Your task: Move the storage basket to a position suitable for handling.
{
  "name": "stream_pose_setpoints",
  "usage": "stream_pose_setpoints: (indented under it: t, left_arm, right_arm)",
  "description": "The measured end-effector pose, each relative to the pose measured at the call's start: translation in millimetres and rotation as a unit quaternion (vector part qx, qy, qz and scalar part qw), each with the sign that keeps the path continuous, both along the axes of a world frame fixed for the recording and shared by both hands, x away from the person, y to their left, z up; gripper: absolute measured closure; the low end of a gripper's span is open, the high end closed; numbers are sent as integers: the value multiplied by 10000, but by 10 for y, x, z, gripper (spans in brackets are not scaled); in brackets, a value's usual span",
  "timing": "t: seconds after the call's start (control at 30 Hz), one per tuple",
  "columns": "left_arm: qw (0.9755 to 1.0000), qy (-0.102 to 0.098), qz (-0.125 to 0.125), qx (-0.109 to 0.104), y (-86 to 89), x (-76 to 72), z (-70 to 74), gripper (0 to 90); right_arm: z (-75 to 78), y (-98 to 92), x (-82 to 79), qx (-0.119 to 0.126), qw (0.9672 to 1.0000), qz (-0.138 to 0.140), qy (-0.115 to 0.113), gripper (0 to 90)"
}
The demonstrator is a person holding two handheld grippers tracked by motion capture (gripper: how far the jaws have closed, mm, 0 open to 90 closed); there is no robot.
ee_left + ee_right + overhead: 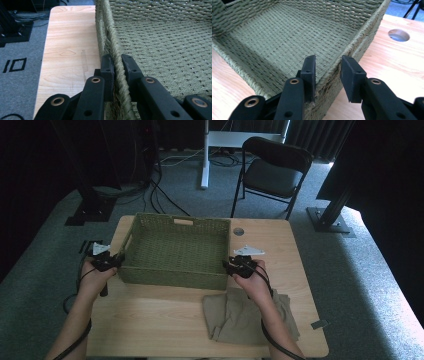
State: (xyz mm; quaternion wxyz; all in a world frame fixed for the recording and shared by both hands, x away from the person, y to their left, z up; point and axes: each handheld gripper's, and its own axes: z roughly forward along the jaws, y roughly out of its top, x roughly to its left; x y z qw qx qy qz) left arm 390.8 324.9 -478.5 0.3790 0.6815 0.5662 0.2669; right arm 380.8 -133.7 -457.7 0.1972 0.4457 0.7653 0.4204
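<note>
While the left gripper [117, 72] is pinching the basket [176, 251] left wall, the right gripper [327, 75] is straddling its right wall, jaws apart, unclamped.

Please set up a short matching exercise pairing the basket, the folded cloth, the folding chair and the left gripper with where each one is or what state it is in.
Things:
1. basket
2. folded cloth
3. folding chair
4. left gripper

Place or state:
A. on the carpet beyond the table
B. shut on the woven rim
C. on the table between the two grippers
D. on the table's near edge, under the right forearm

Pairs: 1-C, 2-D, 3-A, 4-B
</note>
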Motion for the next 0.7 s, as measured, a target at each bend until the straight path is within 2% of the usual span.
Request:
stream_pose_setpoints:
  t: [0.1, 0.27, 0.4, 0.5, 0.7]
  left_arm:
    - [10000, 19, 10, -43, -28, -17, -1, 820]
    - [10000, 60, 23, 5, -96, -45, 8, 821]
    - [9999, 75, -62, -38, -126, -78, 8, 824]
    - [9999, 82, -54, -71, -154, -91, 6, 823]
    - [9999, 102, -87, -10, -236, -94, 14, 822]
  right_arm:
    - [16, -20, 16, -14, 10000, -49, 53, 681]
    - [59, -60, 31, -55, 9999, -153, 45, 746]
    - [75, -90, 44, -164, 9996, -212, 44, 756]
    - [71, -127, 59, -104, 9996, -245, 67, 760]
    - [83, -165, 82, -165, 9991, -381, 103, 769]
